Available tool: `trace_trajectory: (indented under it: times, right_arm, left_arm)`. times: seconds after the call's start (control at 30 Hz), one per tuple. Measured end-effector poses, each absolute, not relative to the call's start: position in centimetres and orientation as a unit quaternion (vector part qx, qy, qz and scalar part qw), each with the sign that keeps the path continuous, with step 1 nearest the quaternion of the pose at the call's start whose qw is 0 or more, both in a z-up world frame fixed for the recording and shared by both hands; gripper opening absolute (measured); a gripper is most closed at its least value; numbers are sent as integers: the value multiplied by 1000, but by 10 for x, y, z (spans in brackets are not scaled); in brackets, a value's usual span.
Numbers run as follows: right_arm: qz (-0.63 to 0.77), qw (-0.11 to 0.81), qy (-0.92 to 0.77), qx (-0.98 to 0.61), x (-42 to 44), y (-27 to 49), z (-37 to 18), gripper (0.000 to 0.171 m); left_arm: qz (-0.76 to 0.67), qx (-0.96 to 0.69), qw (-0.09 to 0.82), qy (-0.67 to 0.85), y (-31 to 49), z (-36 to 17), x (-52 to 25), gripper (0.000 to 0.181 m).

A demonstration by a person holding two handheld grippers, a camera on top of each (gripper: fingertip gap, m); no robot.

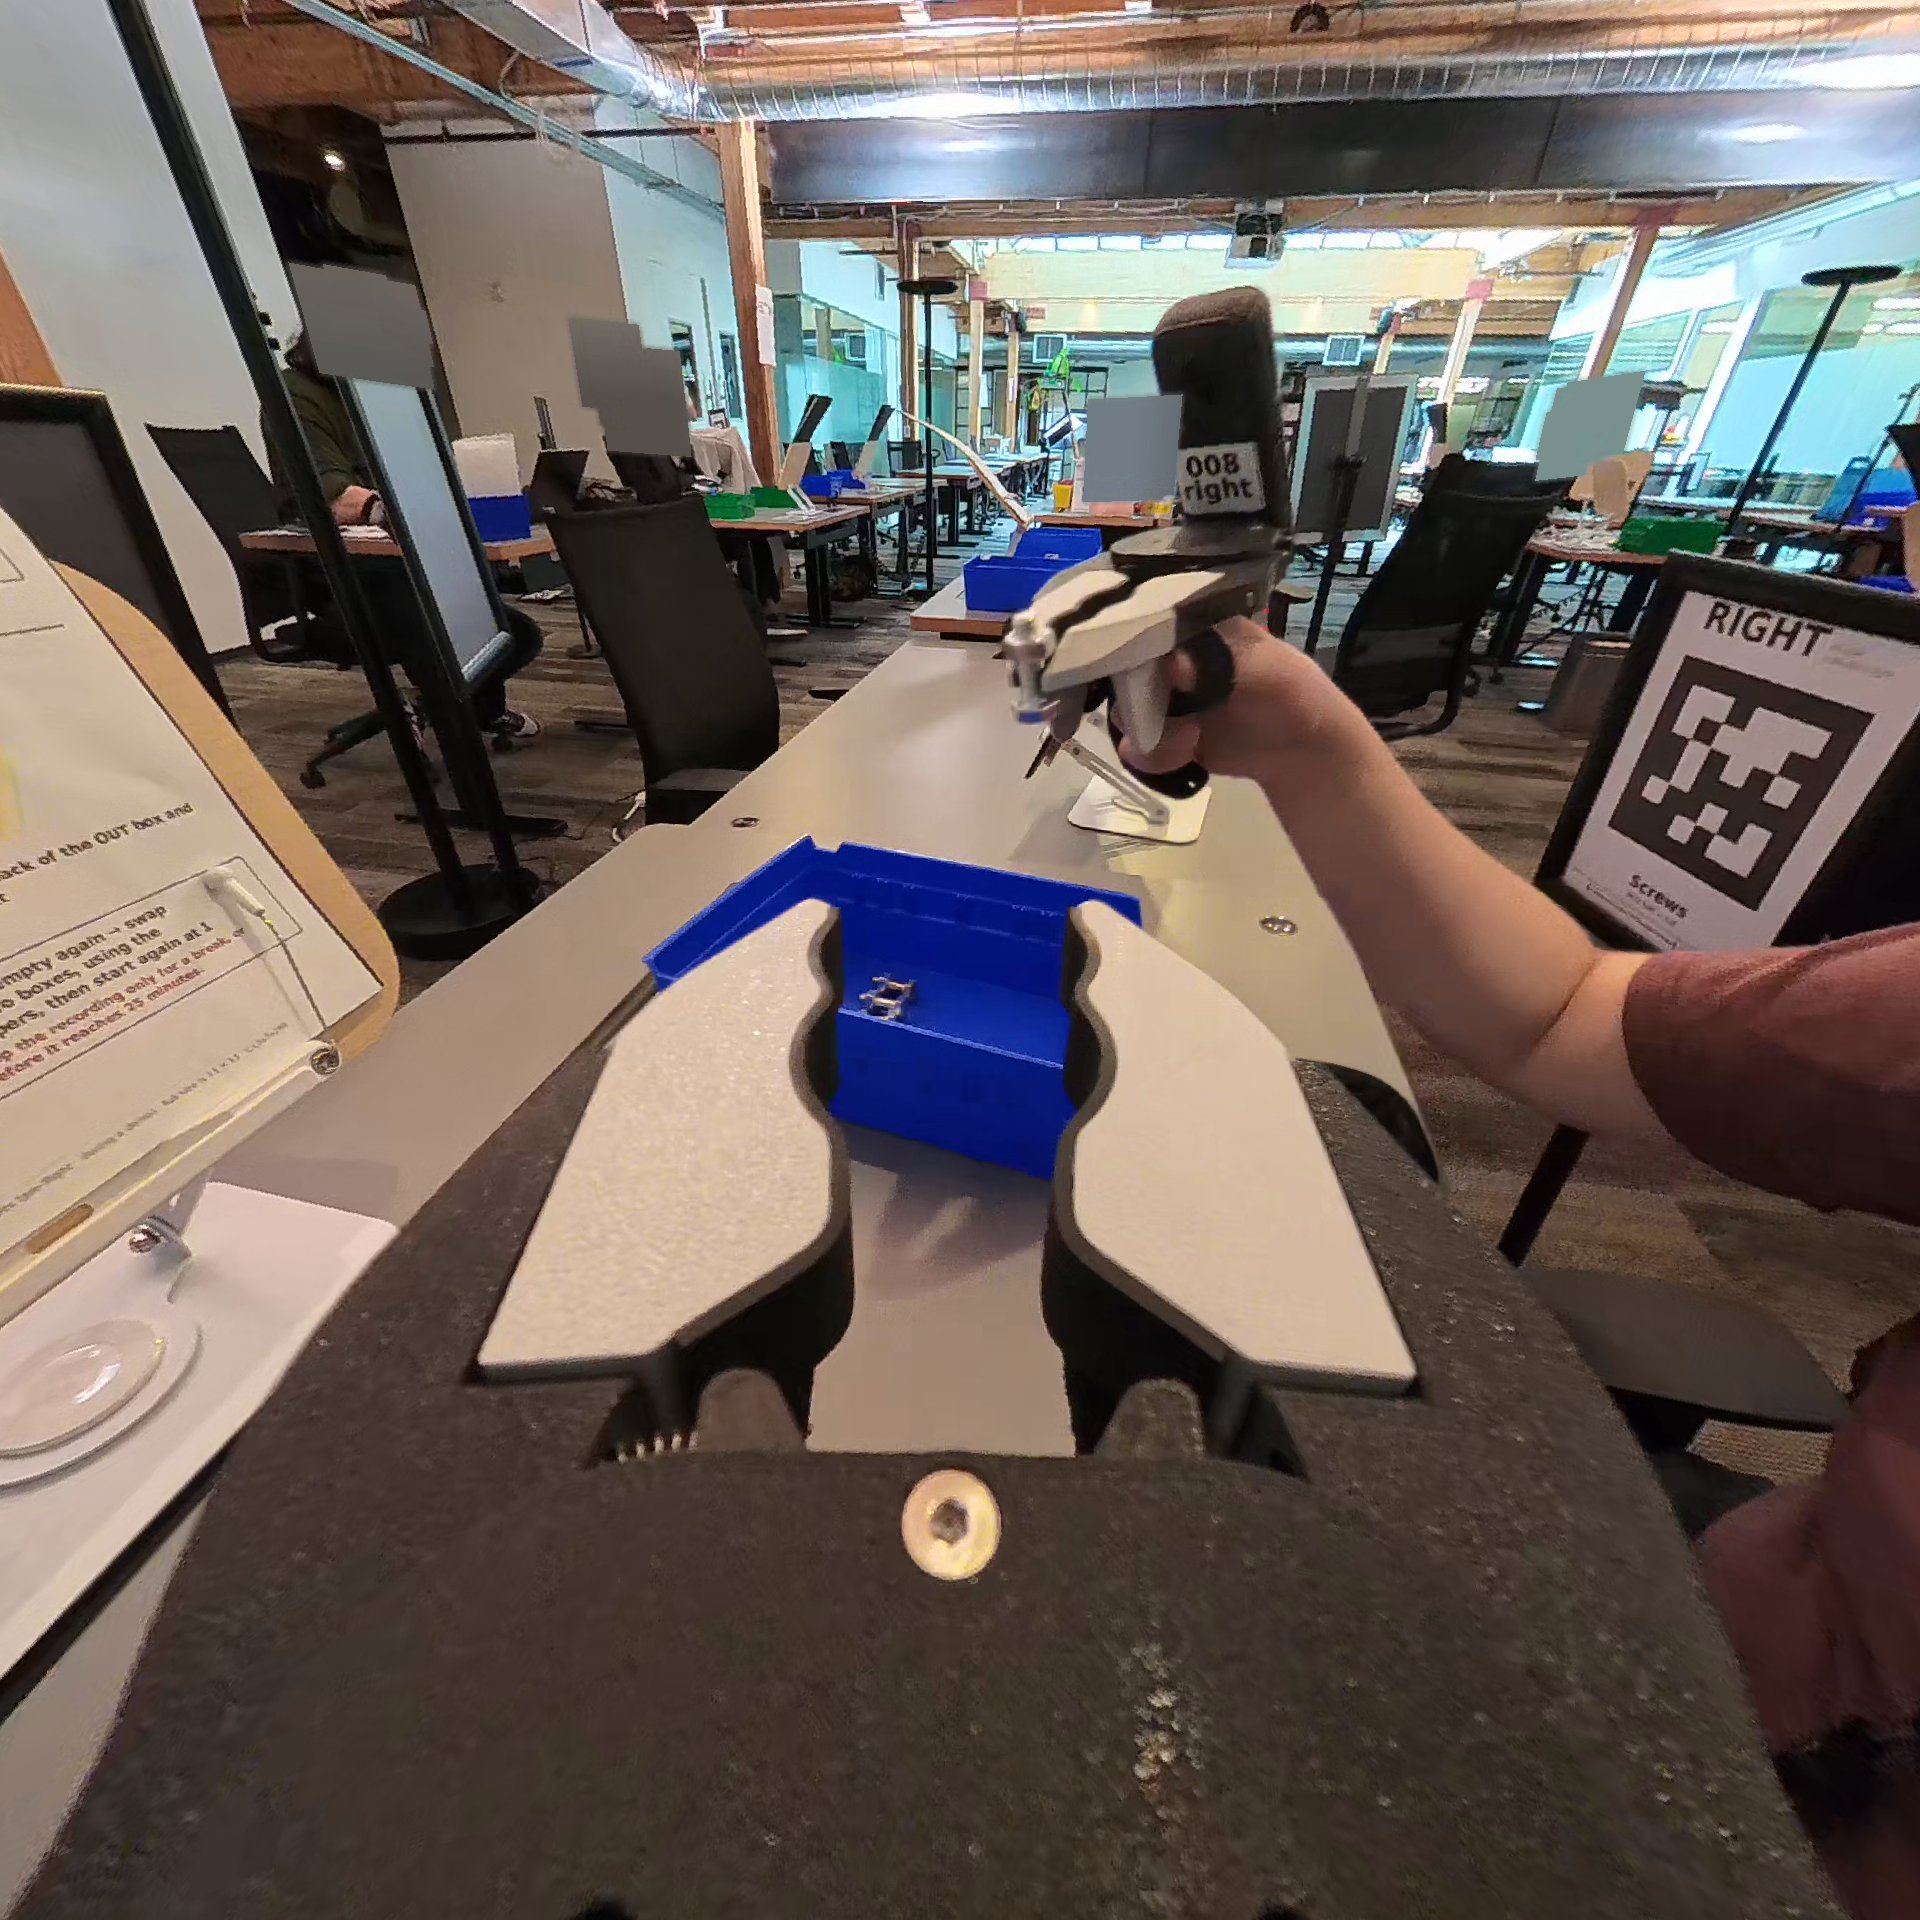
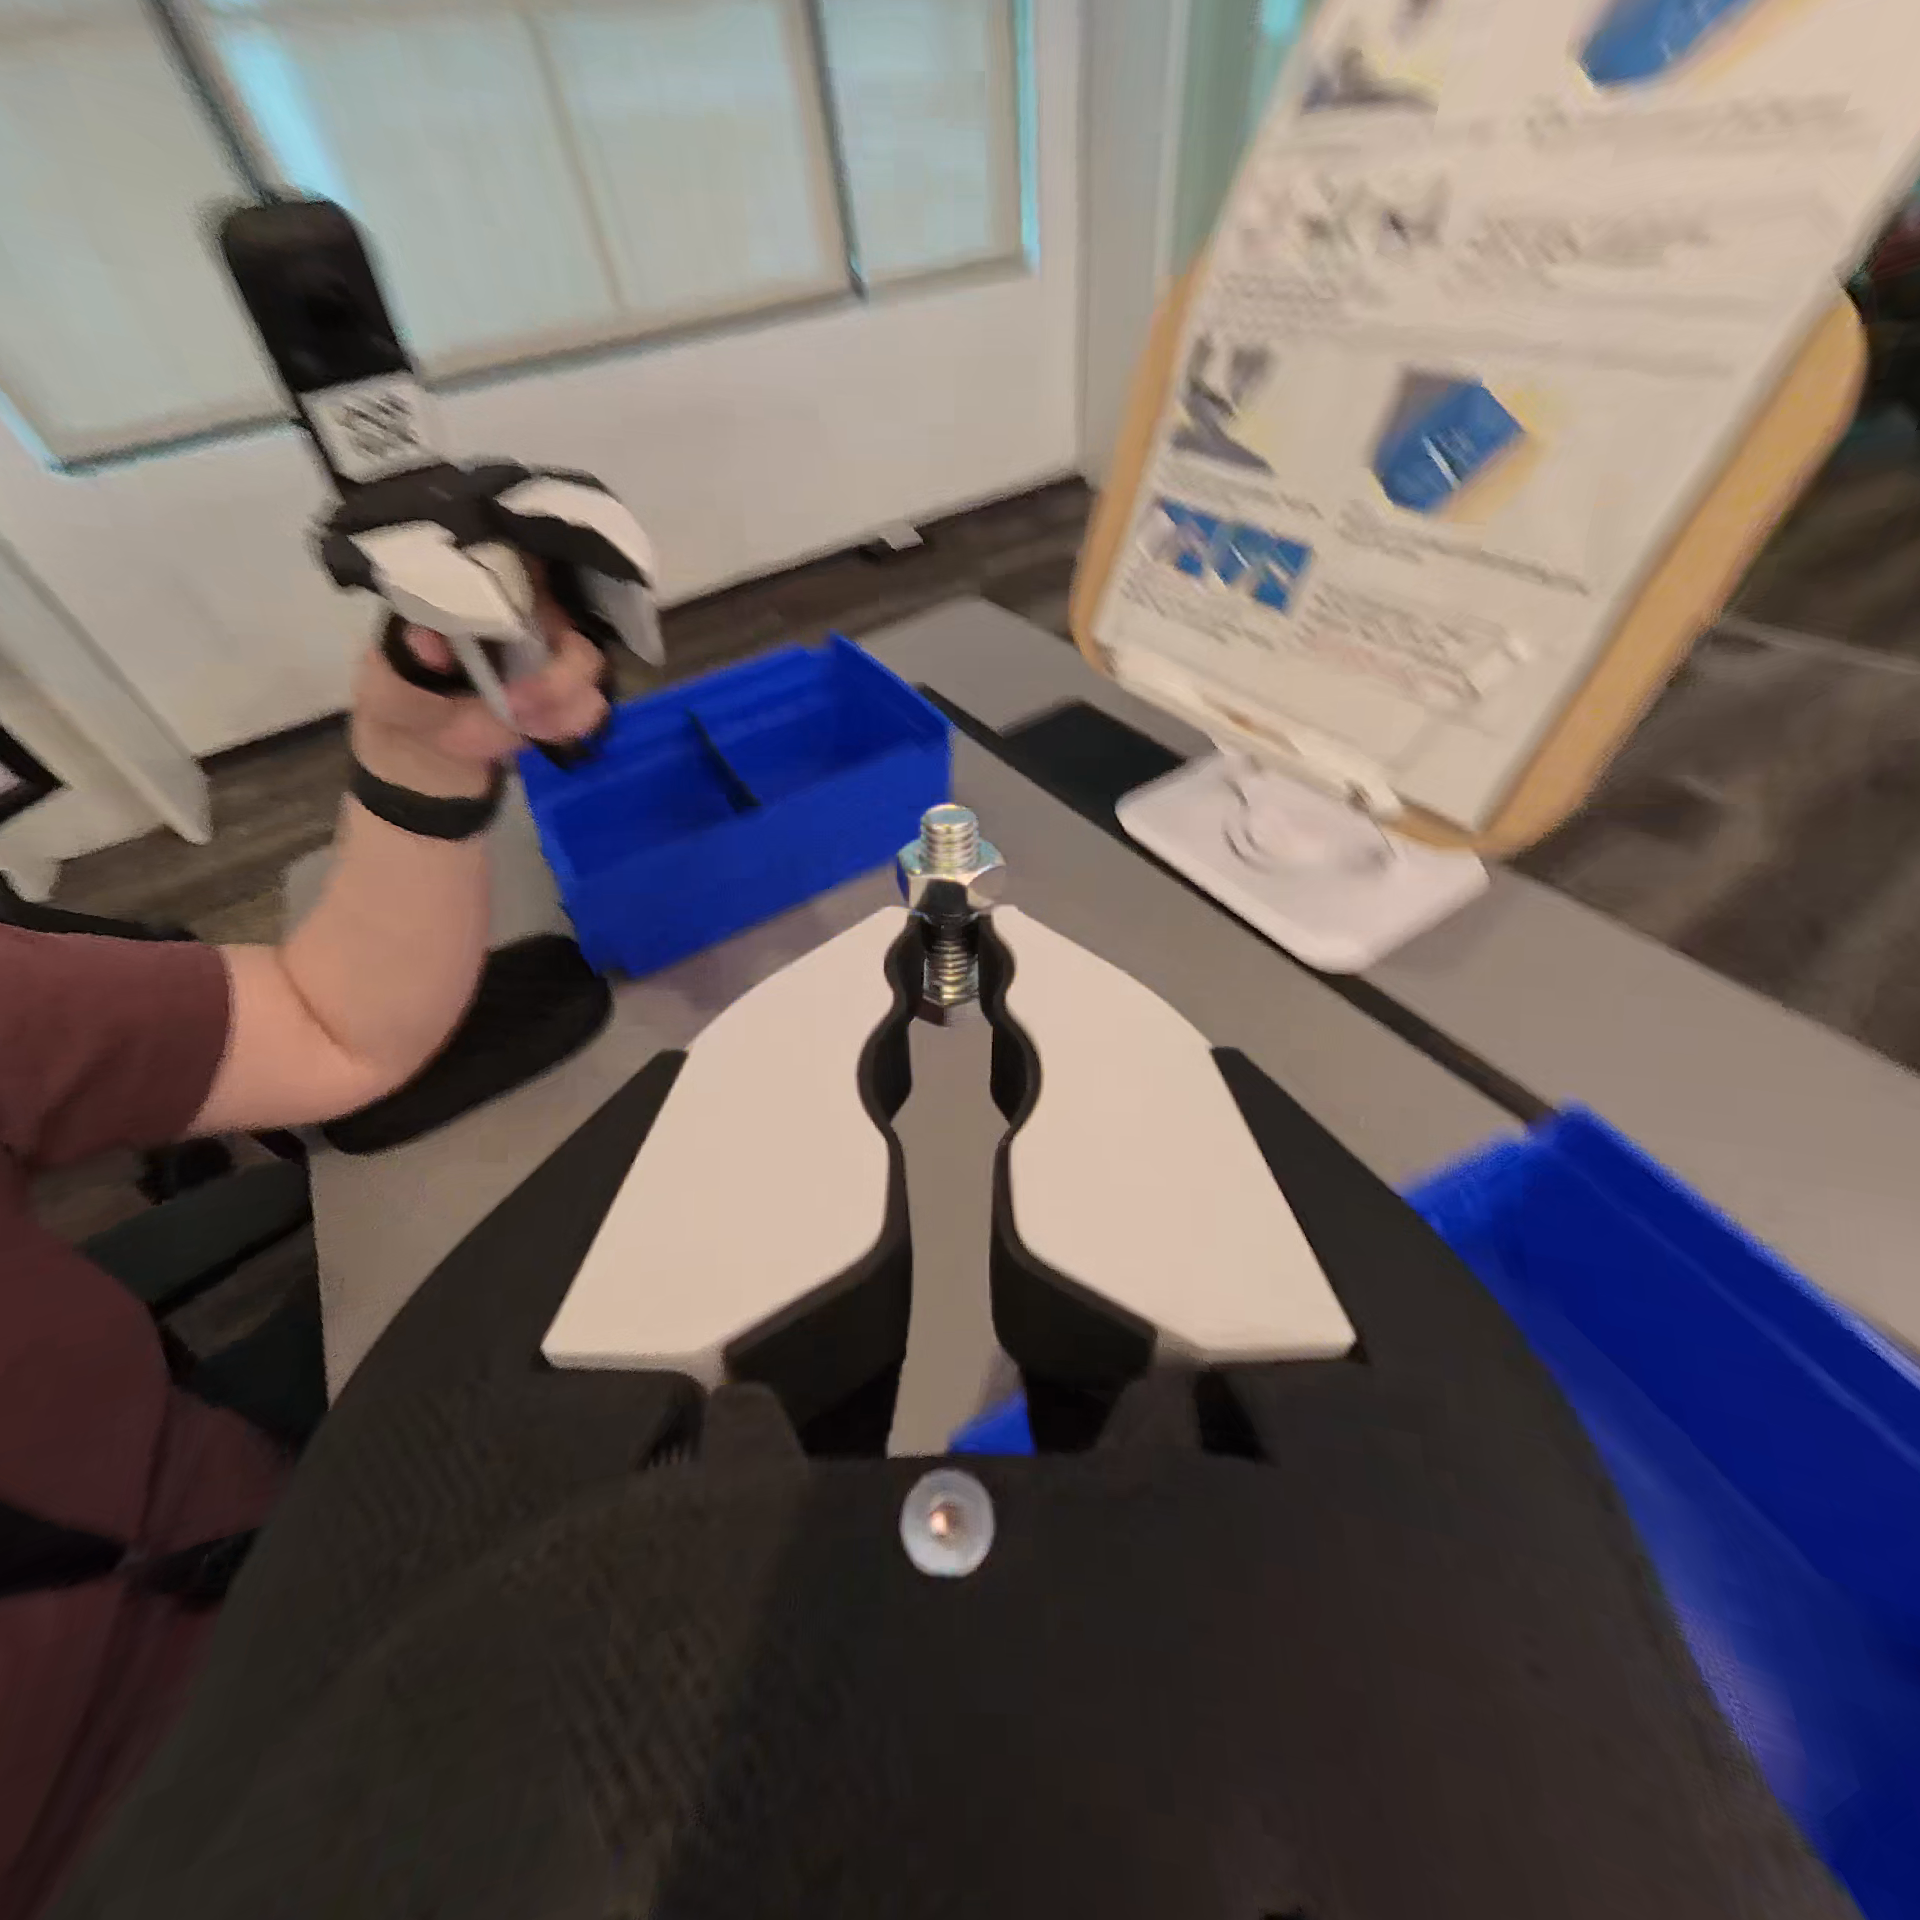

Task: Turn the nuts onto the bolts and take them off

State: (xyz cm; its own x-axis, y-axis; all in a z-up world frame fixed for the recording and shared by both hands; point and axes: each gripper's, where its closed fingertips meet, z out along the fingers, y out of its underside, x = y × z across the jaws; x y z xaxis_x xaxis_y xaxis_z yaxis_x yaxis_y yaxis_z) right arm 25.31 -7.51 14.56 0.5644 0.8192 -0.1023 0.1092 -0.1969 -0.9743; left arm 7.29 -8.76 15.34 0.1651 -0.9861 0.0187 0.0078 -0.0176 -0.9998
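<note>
Bolts (image 1: pixel 886 1000) (nuts on) in blue bin (image 1: pixel 951 1091).

Grey tabletop (image 1: pixel 935 748). Blue bin (image 1: pixel 935 1081) sits mid-table w/ small metal hardware (image 1: pixel 886 1000) inside. White stand base (image 1: pixel 1138 816) toward far edge. 2nd blue bin (image 2: pixel 1704 1351) at another edge; instruction-board base (image 2: pixel 1299 894) rests near it.
</note>
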Motion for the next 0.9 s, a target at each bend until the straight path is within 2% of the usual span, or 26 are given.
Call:
trace_trajectory:
  times: [0.2, 0.5, 0.9]
  right_arm:
    - [239, 399, -249, -850, 330, -66, 75, 10]
    - [145, 161, -96, -971, 389, -44, -76, 11]
    - [106, 66, -57, -991, 366, 12, -145, 11]
  left_arm:
    - [-472, -541, 525, 456, -95, 156, 71, 40]
    - [-479, -553, 499, 466, -99, 149, 75, 39]
    - [-483, -559, 492, 460, -95, 148, 69, 37]
